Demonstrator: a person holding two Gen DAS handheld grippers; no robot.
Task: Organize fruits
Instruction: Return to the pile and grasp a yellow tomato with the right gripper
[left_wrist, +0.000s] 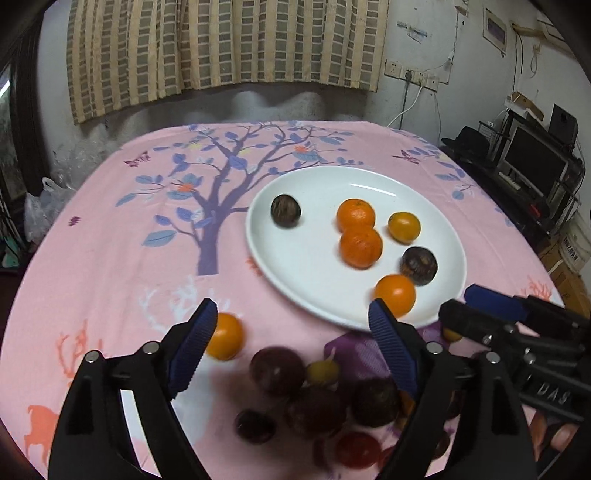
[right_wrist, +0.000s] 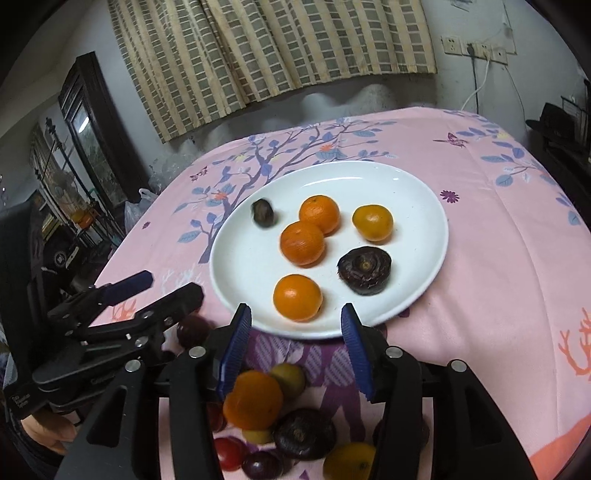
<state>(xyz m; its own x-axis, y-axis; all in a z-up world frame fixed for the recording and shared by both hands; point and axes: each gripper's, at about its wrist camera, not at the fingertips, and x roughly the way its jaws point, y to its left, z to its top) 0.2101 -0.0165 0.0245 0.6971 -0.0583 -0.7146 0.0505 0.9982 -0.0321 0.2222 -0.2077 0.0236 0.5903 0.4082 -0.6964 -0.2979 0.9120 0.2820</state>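
i see both my hand-held grippers gaping wide and empty just short of the white plate: left hand-held gripper, right hand-held gripper. six fruits sit on the plate; loose fruit pile lies nearer than the plate on the pink surface.

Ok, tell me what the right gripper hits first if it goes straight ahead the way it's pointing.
Probably the orange nearest the front rim of the white plate. It sits centred between the open fingers of the right gripper, just ahead of them. Depth is hard to judge here; the gripper may pass above it.
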